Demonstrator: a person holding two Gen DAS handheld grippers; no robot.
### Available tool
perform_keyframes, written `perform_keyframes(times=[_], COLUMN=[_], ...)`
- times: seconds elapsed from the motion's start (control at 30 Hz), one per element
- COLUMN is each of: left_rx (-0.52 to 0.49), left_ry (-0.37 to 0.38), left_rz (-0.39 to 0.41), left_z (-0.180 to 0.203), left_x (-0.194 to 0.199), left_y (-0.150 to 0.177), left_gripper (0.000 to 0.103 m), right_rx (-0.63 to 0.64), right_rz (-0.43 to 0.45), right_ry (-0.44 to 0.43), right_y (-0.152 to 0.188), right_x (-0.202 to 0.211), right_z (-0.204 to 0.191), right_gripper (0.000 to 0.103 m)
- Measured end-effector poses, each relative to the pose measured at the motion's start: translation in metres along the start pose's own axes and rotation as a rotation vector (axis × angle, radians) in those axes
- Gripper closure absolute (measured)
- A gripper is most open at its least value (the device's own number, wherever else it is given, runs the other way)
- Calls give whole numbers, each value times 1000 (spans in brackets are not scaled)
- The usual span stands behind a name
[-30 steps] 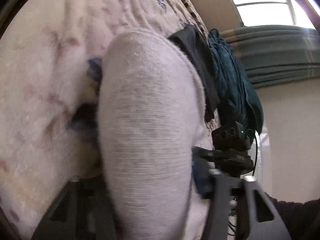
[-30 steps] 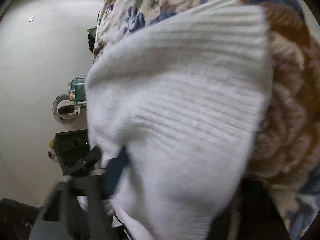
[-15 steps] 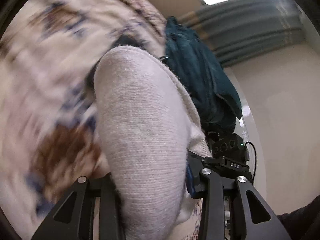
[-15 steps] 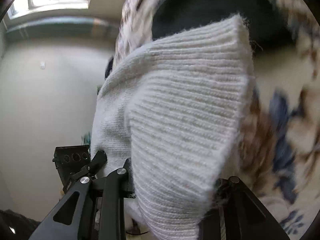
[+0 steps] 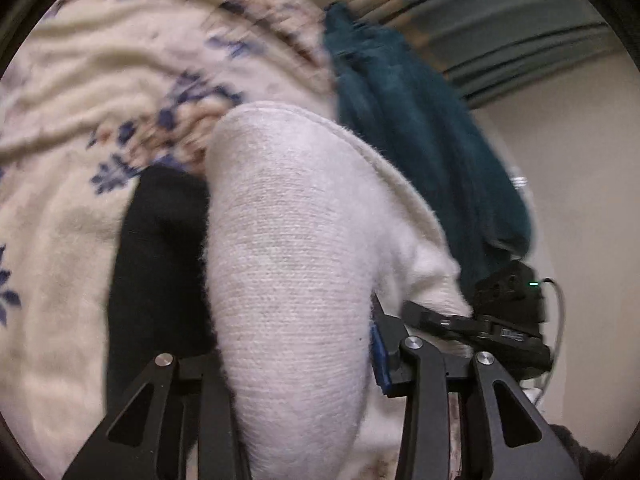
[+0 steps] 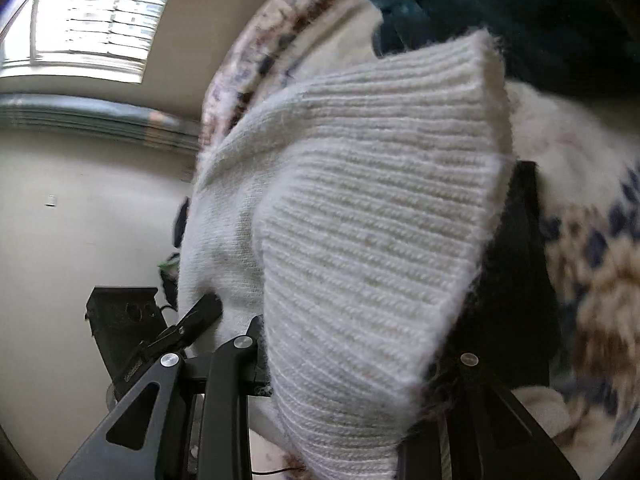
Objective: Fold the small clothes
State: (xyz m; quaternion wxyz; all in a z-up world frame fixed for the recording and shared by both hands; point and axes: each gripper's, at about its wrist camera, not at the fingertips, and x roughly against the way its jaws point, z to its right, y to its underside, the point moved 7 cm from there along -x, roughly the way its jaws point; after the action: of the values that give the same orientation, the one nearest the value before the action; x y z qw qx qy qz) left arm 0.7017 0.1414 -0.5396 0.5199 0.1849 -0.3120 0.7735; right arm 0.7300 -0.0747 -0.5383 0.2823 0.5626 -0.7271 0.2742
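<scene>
1. White knit garment [image 5: 288,264] is off the bed, held up betw. both grippers and filling the middle of both wrist views.
2. Left gripper [image 5: 296,420]: jaws clamped on the plain-knit end of the garment; the cloth bulges up and out from betw. the two black fingers [image 5: 424,408].
3. Right gripper [image 6: 344,408]: jaws had just been closing in and are pinched on the ribbed end [image 6: 372,216] of the same garment, the ribbed edge fanning out above them.
4. In the left view the right gripper shows at lower right, touching the far side of the white knit; in the right view the left gripper's black body [image 6: 128,320] sits at lower left, against the cloth.
5. Garment hangs slack betw. the two grips, w/ a soft fold running down its middle in the right view.
6. Behind it: floral blanket [image 5: 80,128], cream w/ blue and brown flowers, blurred.
7. Black cloth [image 5: 160,264] lies on the blanket just behind the white knit, partly hidden by it; seen also in the right view at right [image 6: 516,280].
8. Teal cloth [image 5: 420,140] is heaped farther back, near the blanket's edge.
9. Pleated curtain [image 5: 520,32] and plain wall beyond; a window [image 6: 92,20] shows upper left in the right view.
</scene>
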Motion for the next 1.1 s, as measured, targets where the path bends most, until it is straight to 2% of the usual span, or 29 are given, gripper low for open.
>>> perform_keyframes(times=[0.03,0.1,0.13,0.2,0.27,0.37,0.4,0.5,0.57,0.6,0.63,0.7,0.73,0.77,0.8,0.87,0.93,1.03,1.07,1.1], left_rx=[22,54,59,50,26,-6,-20,-74,-109,-116,-122,-125,-122,-114,-107,-102,-98,-90,-95,-105], left_ry=[-20,-44,-33,-40,-79,-142,-166,-262,-338,-352,-368,-376,-382,-389,-392,-416,-423,-446,-466,-490], left_rz=[-30,-63,-64,-70,-73,-65,-60,-25,10,22,32,32,26,12,4,5,7,16,20,27], left_z=[-15,-31,-33,-32,-34,-35,-34,-30,-22,-20,-18,-13,-14,-16,-16,-19,-19,-16,-13,-10], left_x=[-8,-11,-8,1,10,23,27,38,48,52,53,49,43,37,32,30,31,36,38,40], left_y=[-1,2,3,10,20,32,37,44,52,55,58,68,68,75,75,82,86,88,89,89], left_gripper=[65,56,56,48,48,48,48,48,48,48,48,48,48,48,48,48,48,48,46,39], right_rx=[-15,-62,-77,-62,-34,-5,-25,-73,-102,-110,-114,-93,-72,-38,-22,15,53,26,27,32], right_rz=[-26,-67,-66,-36,-15,-14,2,60,78,73,53,22,21,37,39,59,74,31,33,40], right_ry=[15,54,59,82,174,364,385,347,229,172,149,161,195,233,270,321,418,461,472,500], right_y=[-9,-12,-13,-9,0,7,13,27,42,51,60,68,74,78,79,85,92,104,106,107], right_x=[-2,-11,-8,7,19,47,58,85,97,99,96,82,75,71,64,70,77,70,70,71], right_z=[12,24,33,43,55,91,101,103,92,86,80,69,66,62,58,49,46,61,60,57], right_gripper=[71,59,57,56,56,56,56,56,56,55,54,54,54,70,100,100,100,100,100,100])
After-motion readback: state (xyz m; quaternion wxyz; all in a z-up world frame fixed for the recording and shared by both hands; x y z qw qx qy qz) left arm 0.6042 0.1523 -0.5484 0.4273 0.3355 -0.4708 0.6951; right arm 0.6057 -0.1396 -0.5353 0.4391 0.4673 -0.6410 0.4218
